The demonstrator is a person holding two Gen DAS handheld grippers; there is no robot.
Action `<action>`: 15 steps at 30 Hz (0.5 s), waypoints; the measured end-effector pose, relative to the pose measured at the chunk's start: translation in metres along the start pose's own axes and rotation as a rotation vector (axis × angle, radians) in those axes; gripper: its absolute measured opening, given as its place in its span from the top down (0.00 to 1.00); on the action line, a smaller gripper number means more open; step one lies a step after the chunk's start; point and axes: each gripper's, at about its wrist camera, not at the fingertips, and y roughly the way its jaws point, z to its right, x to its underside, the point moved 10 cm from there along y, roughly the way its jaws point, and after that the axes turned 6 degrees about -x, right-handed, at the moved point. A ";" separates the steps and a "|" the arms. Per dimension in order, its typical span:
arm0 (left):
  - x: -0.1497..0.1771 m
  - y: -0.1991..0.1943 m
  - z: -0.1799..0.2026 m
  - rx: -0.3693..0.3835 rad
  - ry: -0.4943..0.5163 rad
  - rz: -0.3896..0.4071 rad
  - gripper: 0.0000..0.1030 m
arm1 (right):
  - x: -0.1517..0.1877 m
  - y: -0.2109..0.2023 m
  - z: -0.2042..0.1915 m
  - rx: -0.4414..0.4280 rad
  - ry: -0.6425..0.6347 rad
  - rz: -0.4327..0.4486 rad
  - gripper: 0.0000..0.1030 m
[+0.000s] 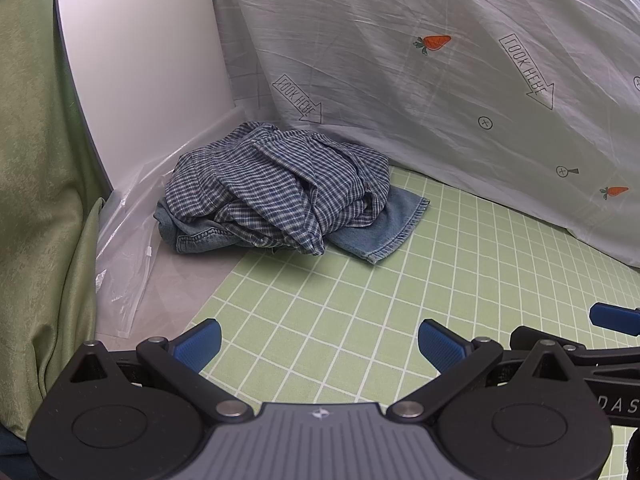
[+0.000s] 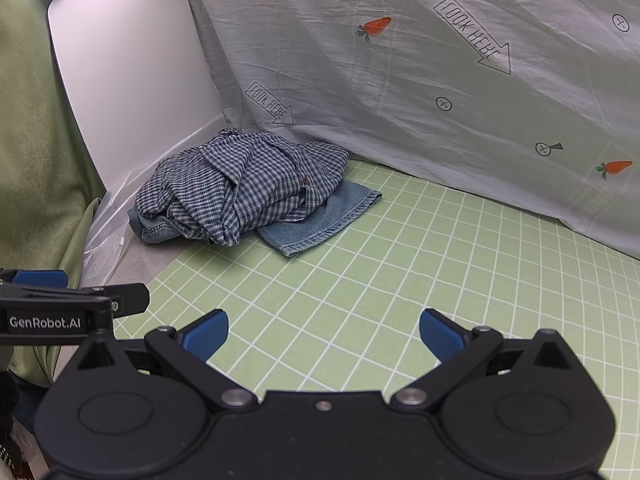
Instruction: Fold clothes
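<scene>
A crumpled blue checked shirt [image 1: 276, 184] lies in a heap on top of a pair of blue jeans [image 1: 384, 224] at the far left of the green grid cloth [image 1: 360, 312]. Both also show in the right wrist view: the shirt [image 2: 240, 188] and the jeans [image 2: 320, 220]. My left gripper [image 1: 320, 346] is open and empty, well short of the heap. My right gripper [image 2: 324, 338] is open and empty, beside the left one, also short of the heap.
A pale sheet with carrots and arrows [image 1: 440, 72] hangs behind the table. A white panel [image 1: 144, 60] stands at the back left, with clear plastic film [image 1: 128, 264] at its foot. A green curtain [image 1: 36, 200] hangs at the left.
</scene>
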 end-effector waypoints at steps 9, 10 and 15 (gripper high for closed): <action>0.000 0.000 0.001 0.000 0.002 -0.003 0.00 | 0.000 0.000 0.000 -0.001 -0.002 -0.003 0.00; 0.000 0.001 0.001 0.000 0.002 -0.003 0.00 | 0.000 0.000 0.000 -0.001 -0.002 -0.003 0.00; 0.000 0.001 0.001 0.000 0.002 -0.004 0.00 | 0.000 0.001 0.000 -0.002 -0.002 -0.005 0.00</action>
